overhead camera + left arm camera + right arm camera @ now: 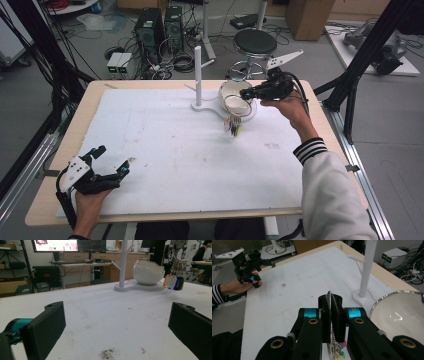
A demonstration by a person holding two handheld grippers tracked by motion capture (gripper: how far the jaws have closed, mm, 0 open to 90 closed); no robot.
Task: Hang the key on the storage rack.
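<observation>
Holding: right tongs (331,315) are clamped together on the metal ring of a key ring (329,298), which carries a bunch of coloured tags (233,128).
Where the key ring is: lifted off the worktop (165,150), hanging in the air just in front of the white bowl (235,95), with the tags dangling below the tongs.
Stand: a white hook stand (198,75) rises from a flat base next to the bowl, with short side pegs on its post; none of the pegs carries anything.
Left tongs: the left tongs (111,162) stand wide apart with nothing between them, resting low at the near left corner of the worktop, well apart from the stand.
Done so far: judging by the pictures, the pickup is complete, as the key ring is gripped firmly and clear of the surface.
Left to do: the likely aim is to hang the ring on 1 of the pegs, so it has yet to be carried to the post, slipped over a peg and let go.
Progress: roughly the middle of the job, by my reading.
</observation>
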